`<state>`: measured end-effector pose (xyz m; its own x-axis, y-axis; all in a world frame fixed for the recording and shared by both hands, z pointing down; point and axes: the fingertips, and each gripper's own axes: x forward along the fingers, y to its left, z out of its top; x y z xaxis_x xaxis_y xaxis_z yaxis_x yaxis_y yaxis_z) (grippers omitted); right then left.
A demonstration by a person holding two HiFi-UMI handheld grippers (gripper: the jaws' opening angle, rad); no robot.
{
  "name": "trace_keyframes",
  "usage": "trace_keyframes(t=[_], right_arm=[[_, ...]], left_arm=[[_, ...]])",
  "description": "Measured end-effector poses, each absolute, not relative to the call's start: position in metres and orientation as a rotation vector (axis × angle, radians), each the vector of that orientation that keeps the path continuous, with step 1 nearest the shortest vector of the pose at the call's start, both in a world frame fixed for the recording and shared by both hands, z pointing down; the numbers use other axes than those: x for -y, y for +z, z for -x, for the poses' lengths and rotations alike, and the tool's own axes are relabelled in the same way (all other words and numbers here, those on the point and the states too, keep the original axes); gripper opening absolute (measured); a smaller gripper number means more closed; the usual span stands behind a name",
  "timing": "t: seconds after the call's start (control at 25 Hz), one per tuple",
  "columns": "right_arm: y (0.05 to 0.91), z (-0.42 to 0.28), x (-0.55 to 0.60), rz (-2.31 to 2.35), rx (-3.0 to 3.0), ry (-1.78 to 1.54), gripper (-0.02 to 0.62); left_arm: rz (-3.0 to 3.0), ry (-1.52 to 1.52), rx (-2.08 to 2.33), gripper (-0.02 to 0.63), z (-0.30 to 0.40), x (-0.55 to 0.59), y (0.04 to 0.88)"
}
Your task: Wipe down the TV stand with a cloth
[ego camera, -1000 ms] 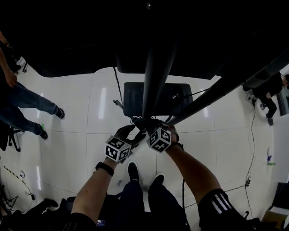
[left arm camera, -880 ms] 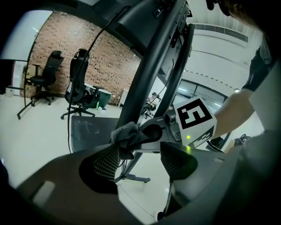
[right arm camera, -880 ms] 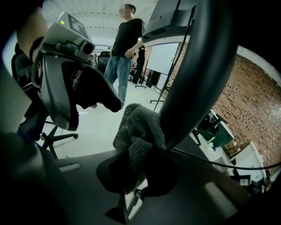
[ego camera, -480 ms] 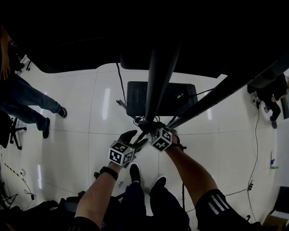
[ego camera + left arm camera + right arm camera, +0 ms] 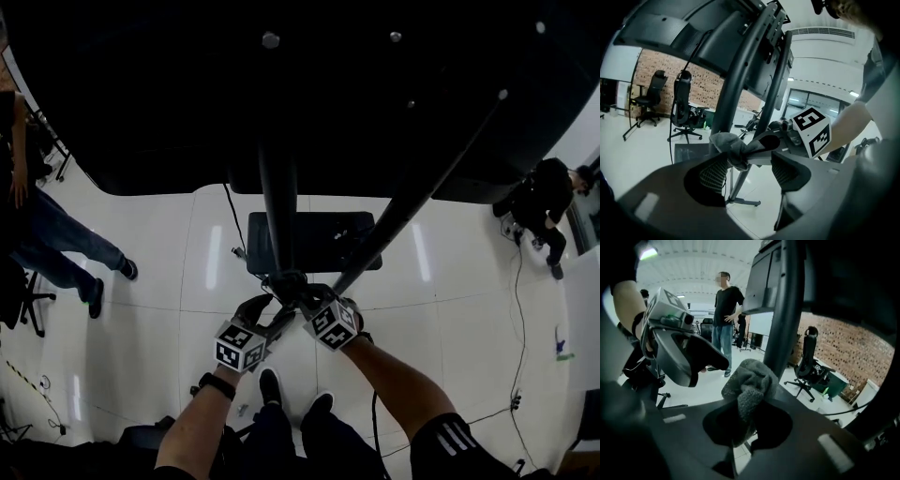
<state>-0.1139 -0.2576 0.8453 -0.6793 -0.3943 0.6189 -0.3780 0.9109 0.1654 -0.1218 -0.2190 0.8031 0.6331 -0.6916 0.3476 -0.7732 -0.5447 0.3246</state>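
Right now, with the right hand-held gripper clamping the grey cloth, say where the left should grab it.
Probably the loose bunched end of the cloth sticking out past the right hand-held gripper, approached from the left: that wad is free and thick, the rest is clamped.

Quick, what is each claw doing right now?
Left claw: open, holding nothing.
Right claw: shut on the cloth.
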Motion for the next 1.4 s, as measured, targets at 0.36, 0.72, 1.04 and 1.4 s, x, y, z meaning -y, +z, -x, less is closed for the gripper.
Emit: trace_keyframes(t=[0.36, 0.72, 1.04, 1.4], right_arm=[[0.677, 0.076, 0.255, -0.638, 2.543, -0.191, 0.029], [0.521, 0.046, 0.241, -0.695, 2.714, -0.287, 0.029], [0.399, 0.026, 0.258, -0.852, 2.826, -0.361, 0.029], [0.280, 0.000, 0.266, -1.092, 2.773, -0.534, 0.029]], left_arm=[[-2.601, 0.118, 1.222, 0.321, 0.076, 0.215, 0.662], [-2.721, -0.005, 1.214, 0.321, 0.037, 0.211, 0.524], [-2.927, -0.059, 1.146, 0.321, 0.032, 0.220, 0.414], [-3.181, -0.030, 0.982, 0.321, 0.024, 0.211, 0.322]])
